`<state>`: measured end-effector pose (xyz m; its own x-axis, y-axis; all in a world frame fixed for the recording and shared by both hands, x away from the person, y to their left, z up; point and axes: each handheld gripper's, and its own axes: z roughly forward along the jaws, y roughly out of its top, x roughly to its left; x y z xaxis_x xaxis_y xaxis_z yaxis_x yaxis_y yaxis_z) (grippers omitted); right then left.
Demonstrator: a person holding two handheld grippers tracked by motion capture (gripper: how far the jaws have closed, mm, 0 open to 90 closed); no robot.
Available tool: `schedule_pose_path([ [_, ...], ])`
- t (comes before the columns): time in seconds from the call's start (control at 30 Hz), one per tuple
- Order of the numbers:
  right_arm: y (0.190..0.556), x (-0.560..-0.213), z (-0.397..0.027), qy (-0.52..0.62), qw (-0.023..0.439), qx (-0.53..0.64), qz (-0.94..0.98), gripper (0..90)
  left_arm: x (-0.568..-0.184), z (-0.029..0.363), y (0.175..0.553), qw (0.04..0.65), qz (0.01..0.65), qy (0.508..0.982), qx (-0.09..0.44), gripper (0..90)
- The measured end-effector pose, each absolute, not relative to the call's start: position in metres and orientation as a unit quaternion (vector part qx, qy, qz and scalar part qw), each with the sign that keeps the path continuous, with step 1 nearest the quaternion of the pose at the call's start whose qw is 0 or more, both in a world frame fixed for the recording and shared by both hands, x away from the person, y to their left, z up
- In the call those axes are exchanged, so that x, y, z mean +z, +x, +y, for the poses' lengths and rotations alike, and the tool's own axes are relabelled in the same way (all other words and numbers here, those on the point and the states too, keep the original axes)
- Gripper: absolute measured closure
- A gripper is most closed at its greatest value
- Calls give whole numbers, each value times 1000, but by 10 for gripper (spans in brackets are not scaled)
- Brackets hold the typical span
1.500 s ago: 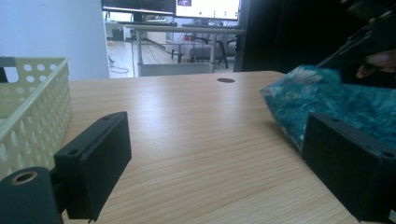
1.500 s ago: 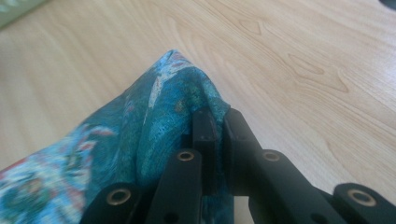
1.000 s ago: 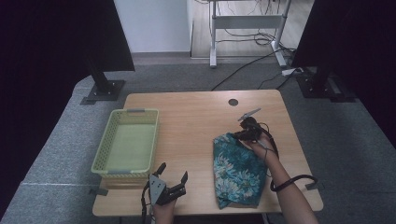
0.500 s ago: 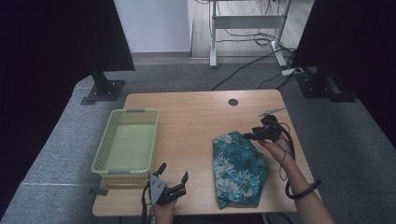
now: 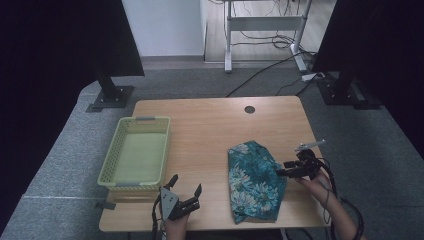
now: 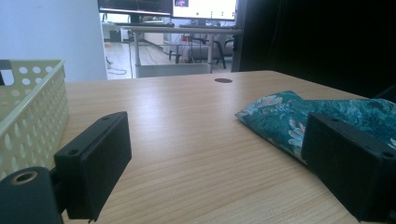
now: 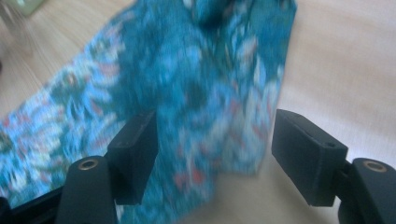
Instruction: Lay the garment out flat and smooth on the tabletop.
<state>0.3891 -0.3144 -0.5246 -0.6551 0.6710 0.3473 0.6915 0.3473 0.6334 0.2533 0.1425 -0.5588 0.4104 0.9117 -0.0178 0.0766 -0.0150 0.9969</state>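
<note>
the folded teal floral cloth (image 5: 255,182) serves as the landmark: it lies flat on the wooden surface (image 5: 215,130), toward its right front part. far to the left of the cloth sits a pale green basket (image 5: 136,152) near the surface's left edge. just in front of the basket's right corner, and well left of the cloth, the left tongs (image 5: 184,187) rest low at the front edge with their jaws apart and nothing between them; in the left gripper view the cloth (image 6: 299,116) lies beyond the right jaw. behind the cloth a small dark hole (image 5: 249,109) marks the surface. at the cloth's right edge the right tongs (image 5: 281,168) point toward it; their jaws have just been opening and stand apart, the cloth (image 7: 201,93) below and between them, not pressed.
</note>
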Motion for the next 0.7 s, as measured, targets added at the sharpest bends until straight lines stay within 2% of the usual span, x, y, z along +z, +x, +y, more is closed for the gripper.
schedule_pose_path([
  [0.17, 380, -538, -317, -417, 41, -385, -822, 328, -559, 143, 253, 574, 404, 612, 364, 87],
  [0.27, 376, -545, -315, -416, 49, -387, -822, 396, -559, 142, 253, 574, 403, 612, 365, 87],
  [0.33, 375, -546, -315, -420, 54, -390, -818, 536, -559, 143, 253, 575, 404, 612, 364, 87],
  [0.4, 374, -544, -313, -417, 49, -385, -822, 729, -559, 143, 253, 575, 404, 611, 364, 87],
  [0.5, 372, -535, -311, -407, 46, -398, -821, 856, -559, 143, 253, 575, 403, 612, 364, 87],
  [0.7, 368, -500, -295, -375, 42, -434, -818, 874, -559, 143, 253, 575, 404, 612, 362, 87],
])
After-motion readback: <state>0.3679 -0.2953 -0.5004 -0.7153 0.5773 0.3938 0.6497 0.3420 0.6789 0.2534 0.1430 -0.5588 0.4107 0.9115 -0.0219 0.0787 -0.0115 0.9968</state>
